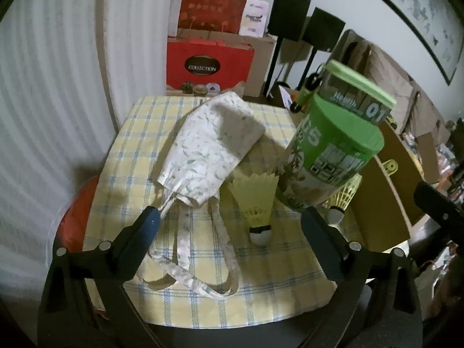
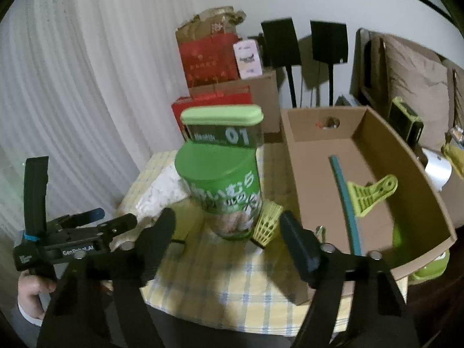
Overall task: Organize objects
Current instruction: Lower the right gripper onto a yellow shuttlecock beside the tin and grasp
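White pleated curtains [image 1: 58,92] and stacked red gift boxes [image 1: 208,66] stood behind a small bench [image 1: 139,150] covered in a yellow and blue checked cloth. The left tongs [image 1: 229,220] hung wide apart over the near half of the bench, nothing pressed between them; a yellow shuttlecock [image 1: 256,203] stood cork-down in the gap, and the handles of a leaf-print cloth bag [image 1: 208,145] trailed beside the left finger. A green canister [image 1: 330,156] stood near the bench's right edge, just beyond the right finger, with a second shuttlecock [image 1: 342,197] lying at its base and a green-lidded box [image 1: 359,92] behind its top. From the right wrist, the right tongs [image 2: 227,226] stood part-way apart, empty, with the canister [image 2: 223,191] just ahead between the fingertips. An open cardboard box [image 2: 429,203] adjoined the bench's right edge, holding a yellow-green clip [image 2: 368,194] and a blue strip [image 2: 348,203]. The bench's near edge lay bare.
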Action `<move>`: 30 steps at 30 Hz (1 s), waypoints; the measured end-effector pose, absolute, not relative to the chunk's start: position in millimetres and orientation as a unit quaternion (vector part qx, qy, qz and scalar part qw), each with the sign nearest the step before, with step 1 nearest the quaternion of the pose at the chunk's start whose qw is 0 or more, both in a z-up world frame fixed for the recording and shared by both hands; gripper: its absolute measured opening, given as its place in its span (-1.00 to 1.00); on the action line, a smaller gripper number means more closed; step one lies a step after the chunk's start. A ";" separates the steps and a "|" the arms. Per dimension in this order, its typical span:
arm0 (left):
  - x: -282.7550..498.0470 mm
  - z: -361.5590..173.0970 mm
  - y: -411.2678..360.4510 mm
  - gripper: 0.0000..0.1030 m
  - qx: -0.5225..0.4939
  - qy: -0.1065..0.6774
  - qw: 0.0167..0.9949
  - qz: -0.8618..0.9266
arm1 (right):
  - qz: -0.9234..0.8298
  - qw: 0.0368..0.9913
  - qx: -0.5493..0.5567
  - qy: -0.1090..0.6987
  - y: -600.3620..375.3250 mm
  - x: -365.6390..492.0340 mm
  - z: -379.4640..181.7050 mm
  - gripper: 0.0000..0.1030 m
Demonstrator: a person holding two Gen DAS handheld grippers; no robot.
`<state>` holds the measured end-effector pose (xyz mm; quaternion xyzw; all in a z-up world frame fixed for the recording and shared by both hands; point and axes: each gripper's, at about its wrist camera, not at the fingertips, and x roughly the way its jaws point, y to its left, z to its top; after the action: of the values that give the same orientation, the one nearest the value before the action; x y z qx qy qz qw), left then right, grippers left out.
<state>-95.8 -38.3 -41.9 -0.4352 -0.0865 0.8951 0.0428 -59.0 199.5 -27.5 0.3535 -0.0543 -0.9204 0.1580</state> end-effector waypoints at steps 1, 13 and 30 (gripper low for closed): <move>-96.1 -43.7 -37.8 0.81 -0.437 -0.086 0.042 0.894 | -0.920 0.157 0.356 -0.054 199.2 -60.2 -30.7 0.24; -106.8 -74.1 -22.5 0.55 -0.455 -0.079 0.040 0.886 | -0.903 0.128 0.407 -0.044 188.1 -79.2 -76.8 0.09; -118.4 -96.7 -11.8 0.06 -0.472 -0.081 0.038 0.877 | -0.893 0.070 0.445 0.003 160.0 -92.4 -115.1 -0.16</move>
<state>-118.4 -11.8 -96.7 -0.4717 -0.0811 0.8772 0.0378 -92.4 160.0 -115.1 0.4447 0.0028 -0.8929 0.0703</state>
